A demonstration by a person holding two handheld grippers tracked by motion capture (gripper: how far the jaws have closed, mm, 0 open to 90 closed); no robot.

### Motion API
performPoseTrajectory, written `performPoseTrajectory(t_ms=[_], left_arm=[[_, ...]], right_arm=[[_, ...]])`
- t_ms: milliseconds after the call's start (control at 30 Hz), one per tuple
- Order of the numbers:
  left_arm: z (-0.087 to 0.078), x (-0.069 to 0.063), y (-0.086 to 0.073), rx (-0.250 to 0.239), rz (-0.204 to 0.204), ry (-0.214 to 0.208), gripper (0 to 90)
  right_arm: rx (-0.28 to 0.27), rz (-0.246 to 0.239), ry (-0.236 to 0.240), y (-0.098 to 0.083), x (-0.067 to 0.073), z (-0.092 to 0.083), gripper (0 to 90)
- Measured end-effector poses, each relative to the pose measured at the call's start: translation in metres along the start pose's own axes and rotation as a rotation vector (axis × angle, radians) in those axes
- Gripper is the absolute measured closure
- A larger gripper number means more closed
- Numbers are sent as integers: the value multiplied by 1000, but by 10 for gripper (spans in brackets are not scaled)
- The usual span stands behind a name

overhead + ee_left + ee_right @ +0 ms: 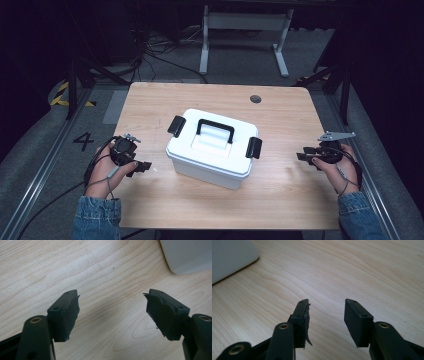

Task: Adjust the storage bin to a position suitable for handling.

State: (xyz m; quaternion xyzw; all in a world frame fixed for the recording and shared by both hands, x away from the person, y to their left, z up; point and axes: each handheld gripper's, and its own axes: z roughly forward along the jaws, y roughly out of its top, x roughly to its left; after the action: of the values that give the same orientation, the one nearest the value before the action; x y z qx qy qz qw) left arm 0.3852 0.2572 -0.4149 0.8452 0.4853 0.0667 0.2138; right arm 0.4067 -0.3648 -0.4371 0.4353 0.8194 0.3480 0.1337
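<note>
The white plastic storage box (212,150) with a black carry handle (215,128) and two black side latches sits closed near the middle of the light wooden desk (280,200), turned a little askew. Its rounded white corner shows in both gripper views (187,255) (229,257). My left hand-held gripper (142,166) rests just beside the box's left side, jaws spread wide with only bare wood between them. My right hand-held gripper (306,156) lies well apart from the box's right latch (253,147), jaws likewise apart and holding nothing.
</note>
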Motion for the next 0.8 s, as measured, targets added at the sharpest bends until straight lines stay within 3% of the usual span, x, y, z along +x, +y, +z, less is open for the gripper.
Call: performPoseTrajectory(t_ms=[500, 800], left_arm=[[1, -4, 4, 12, 27, -19, 271], [0, -3, 3, 4, 23, -23, 271]], right_arm=[[-2, -6, 12, 4, 4, -8, 599], [-13, -10, 28, 8, 8, -12, 599]])
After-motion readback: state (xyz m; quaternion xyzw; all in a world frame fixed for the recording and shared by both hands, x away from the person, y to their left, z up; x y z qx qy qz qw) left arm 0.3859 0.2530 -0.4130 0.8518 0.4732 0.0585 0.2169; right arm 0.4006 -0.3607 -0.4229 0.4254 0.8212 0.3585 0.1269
